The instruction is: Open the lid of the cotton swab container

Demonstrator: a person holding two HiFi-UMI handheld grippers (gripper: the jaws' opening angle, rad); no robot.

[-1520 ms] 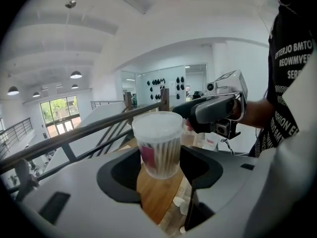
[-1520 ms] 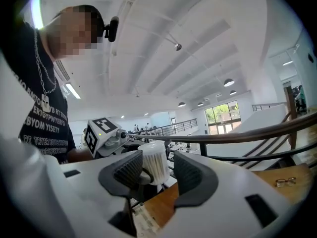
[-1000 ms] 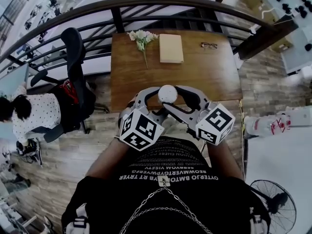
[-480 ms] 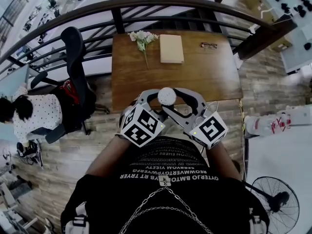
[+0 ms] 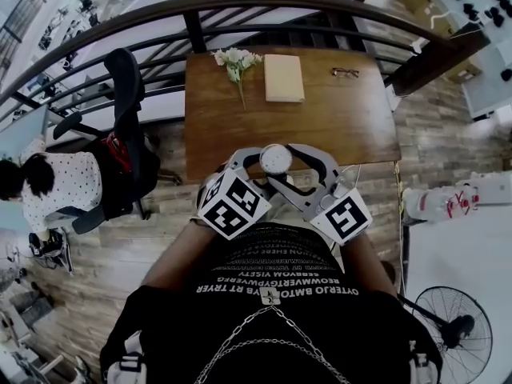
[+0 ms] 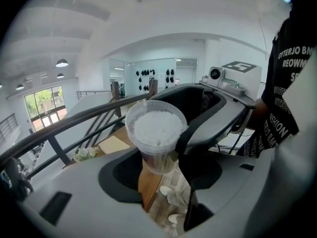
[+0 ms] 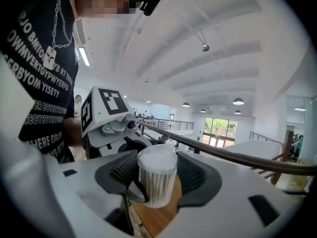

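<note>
Head view: the cotton swab container [image 5: 276,159] hangs upright between both grippers, over the table [image 5: 352,126] edge.

Left gripper view: your left gripper [image 6: 161,175] is closing its jaws on the container's base.

Right gripper view: your right gripper [image 7: 157,175] pinches the upper body, with the lid end above its pads.

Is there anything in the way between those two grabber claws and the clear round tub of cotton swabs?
Nothing visible does. The clear round cotton swab container, its lid on, already stands between the jaws of both the left gripper and the right gripper.
</note>
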